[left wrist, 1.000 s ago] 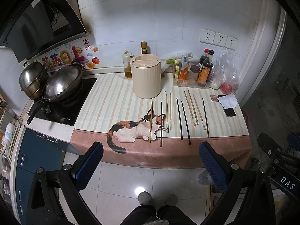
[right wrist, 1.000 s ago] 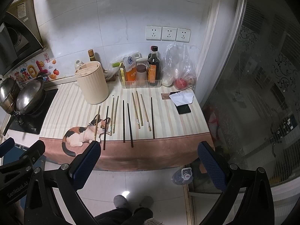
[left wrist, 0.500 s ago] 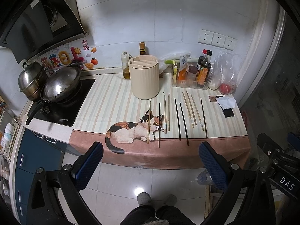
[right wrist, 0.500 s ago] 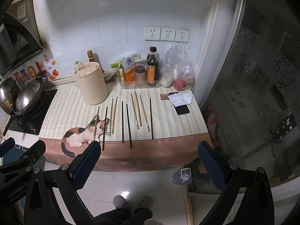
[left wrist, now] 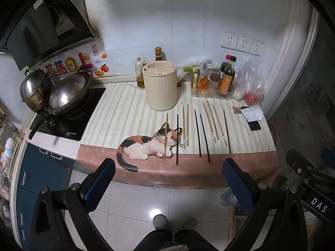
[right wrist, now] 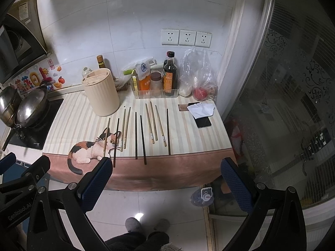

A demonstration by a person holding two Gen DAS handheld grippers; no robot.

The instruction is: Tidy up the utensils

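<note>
Several loose chopsticks, some pale wood [left wrist: 210, 122] [right wrist: 149, 123] and some dark [left wrist: 204, 137] [right wrist: 143, 139], lie side by side on a striped cat-print mat [left wrist: 125, 113] [right wrist: 83, 117]. A cream cylindrical utensil holder [left wrist: 160, 87] [right wrist: 102, 91] with a slotted top stands upright just behind them. My left gripper [left wrist: 168, 185] is open and empty, held over the floor in front of the counter. My right gripper [right wrist: 165, 183] is open and empty too, equally short of the counter edge.
A wok [left wrist: 67, 96] and a steel pot [left wrist: 34, 90] sit on the hob at left. A clear tray of sauce bottles [left wrist: 211, 83], plastic bags [left wrist: 250, 83], a paper [left wrist: 251, 113] and a phone [left wrist: 254, 125] crowd the right. A glass door [right wrist: 293, 104] bounds the right.
Both grippers have drifted slightly, so the counter sits a little higher and farther in the views. Nothing on the counter has moved.
</note>
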